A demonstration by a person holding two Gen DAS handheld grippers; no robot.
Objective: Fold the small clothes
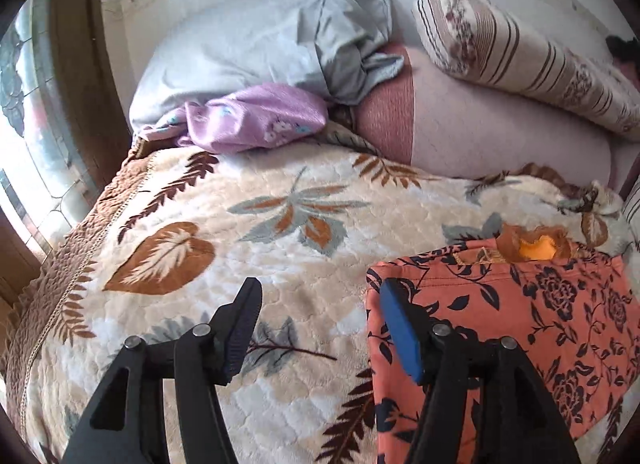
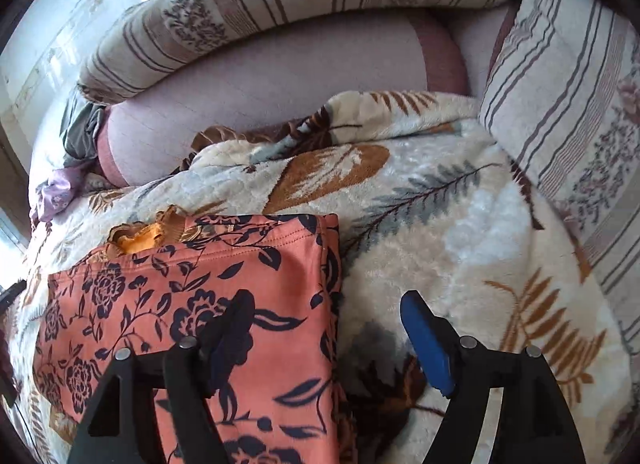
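A coral-orange garment [image 1: 520, 328] with a dark floral print lies folded flat on the leaf-patterned blanket [image 1: 248, 232], with an orange frill at its far edge. My left gripper [image 1: 320, 288] stands open over the garment's left edge; its blue-padded finger is above the cloth and the other is above the blanket, holding nothing. In the right wrist view the same garment [image 2: 192, 288] fills the lower left. My right gripper [image 2: 326, 300] is open astride its right edge, one finger over the cloth and the blue one over the blanket [image 2: 460, 232].
A lilac floral cloth [image 1: 256, 120] and a pale grey bundle [image 1: 256, 44] lie at the head of the bed. Striped floral pillows [image 2: 568, 112] and a pink bolster [image 2: 256, 76] ring the far and right sides. A window [image 1: 24, 112] is at the left.
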